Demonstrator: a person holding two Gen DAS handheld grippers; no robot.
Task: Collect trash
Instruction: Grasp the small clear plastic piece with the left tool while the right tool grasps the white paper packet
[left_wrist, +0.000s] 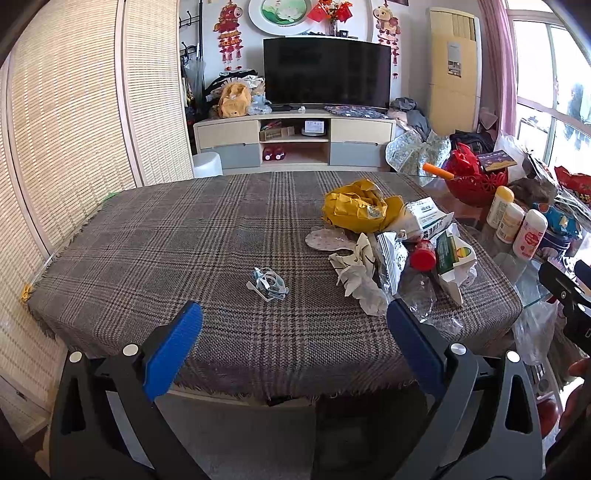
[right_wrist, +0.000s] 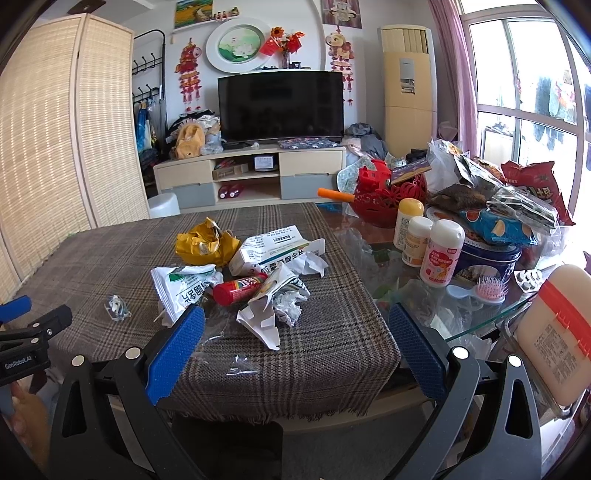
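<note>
Trash lies in a heap on the plaid tablecloth: a crumpled yellow bag, a torn white medicine box, a red tube, crumpled white paper and a green-white packet. A small clear wrapper sits apart, left of the heap. My left gripper hovers open over the near table edge, nothing between its blue pads. My right gripper is open too, just short of the heap, with the yellow bag, red tube and small wrapper ahead of it.
A glass table at the right holds three white bottles, a red basket, a blue tin, snack bags, a pink hairbrush and a beige container. A bamboo screen stands left. A TV unit is behind.
</note>
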